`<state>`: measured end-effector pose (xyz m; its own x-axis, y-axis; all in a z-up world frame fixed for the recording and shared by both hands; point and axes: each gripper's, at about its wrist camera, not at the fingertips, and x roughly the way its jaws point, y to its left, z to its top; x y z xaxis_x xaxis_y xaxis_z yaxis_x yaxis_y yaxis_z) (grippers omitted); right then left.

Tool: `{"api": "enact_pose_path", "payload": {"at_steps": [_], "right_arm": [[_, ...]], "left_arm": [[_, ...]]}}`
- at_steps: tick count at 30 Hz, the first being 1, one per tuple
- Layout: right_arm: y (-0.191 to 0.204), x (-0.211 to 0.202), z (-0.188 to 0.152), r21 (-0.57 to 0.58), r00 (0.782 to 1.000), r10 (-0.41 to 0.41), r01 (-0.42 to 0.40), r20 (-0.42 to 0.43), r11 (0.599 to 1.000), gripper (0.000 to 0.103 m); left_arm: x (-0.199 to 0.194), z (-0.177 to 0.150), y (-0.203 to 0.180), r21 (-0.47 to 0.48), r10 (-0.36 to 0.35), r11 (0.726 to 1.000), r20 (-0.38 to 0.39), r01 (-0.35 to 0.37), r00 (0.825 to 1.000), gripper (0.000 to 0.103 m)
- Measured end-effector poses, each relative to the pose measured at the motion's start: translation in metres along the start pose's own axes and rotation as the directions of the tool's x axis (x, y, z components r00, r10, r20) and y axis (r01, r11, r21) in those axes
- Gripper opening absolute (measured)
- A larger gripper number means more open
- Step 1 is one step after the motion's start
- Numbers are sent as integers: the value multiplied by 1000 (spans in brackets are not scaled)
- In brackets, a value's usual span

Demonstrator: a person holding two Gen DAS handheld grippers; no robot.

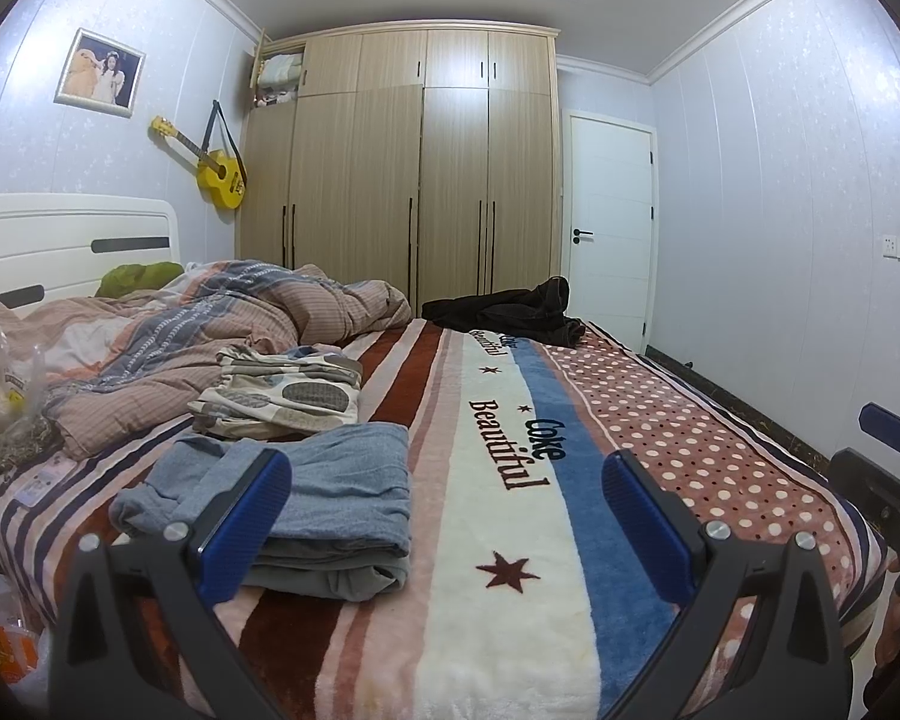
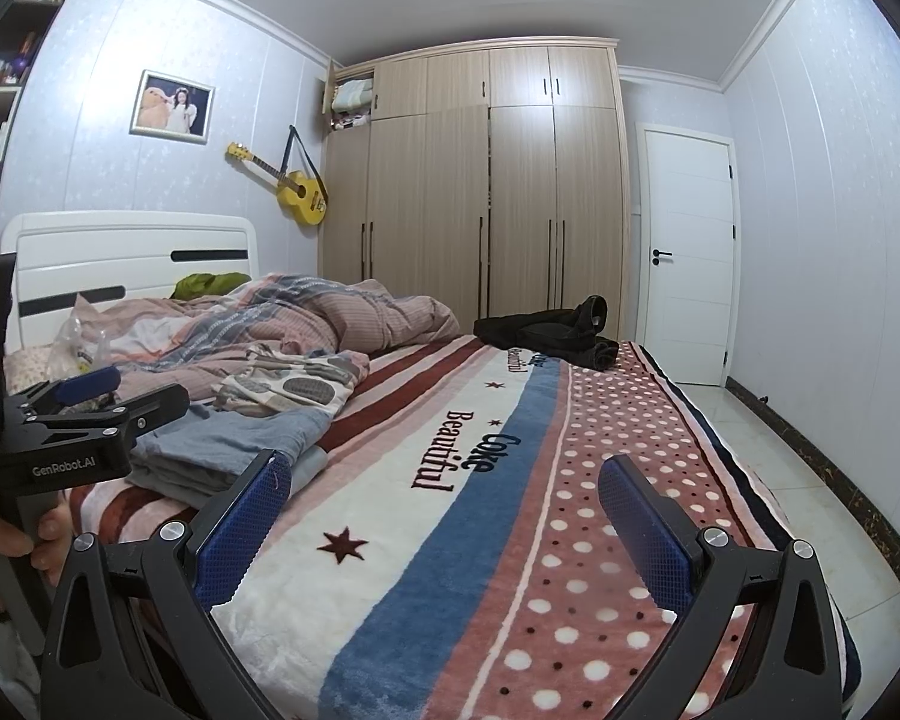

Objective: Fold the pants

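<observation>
Dark crumpled pants (image 1: 513, 309) lie at the far edge of the bed; they also show in the right wrist view (image 2: 555, 330). A folded blue-grey garment (image 1: 324, 504) lies near my left gripper (image 1: 447, 486), which is open and empty above the striped blanket (image 1: 498, 600). A folded patterned garment (image 1: 282, 393) lies behind it. My right gripper (image 2: 444, 489) is open and empty above the blanket (image 2: 450, 570). The folded blue-grey garment (image 2: 228, 450) and the patterned one (image 2: 288, 381) show at its left. The left gripper shows in the right wrist view (image 2: 90, 396).
A rumpled duvet (image 1: 198, 324) covers the head end by the white headboard (image 1: 60, 246). A plastic bag (image 1: 6, 396) sits at the left bed edge. A wardrobe (image 1: 402, 174) and white door (image 1: 609, 222) stand beyond. Tiled floor (image 2: 768, 438) runs along the right.
</observation>
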<state>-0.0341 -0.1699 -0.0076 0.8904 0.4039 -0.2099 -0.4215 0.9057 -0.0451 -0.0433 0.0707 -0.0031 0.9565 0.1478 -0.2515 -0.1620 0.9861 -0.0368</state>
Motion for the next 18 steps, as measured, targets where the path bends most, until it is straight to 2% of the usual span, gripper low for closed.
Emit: {"api": "enact_pose_path", "payload": {"at_steps": [18], "right_arm": [[2, 0, 0, 3, 1000, 0, 0, -1, 1000, 103]], "left_arm": [[1, 0, 0, 1, -7, 1000, -1, 7, 1000, 102]]}}
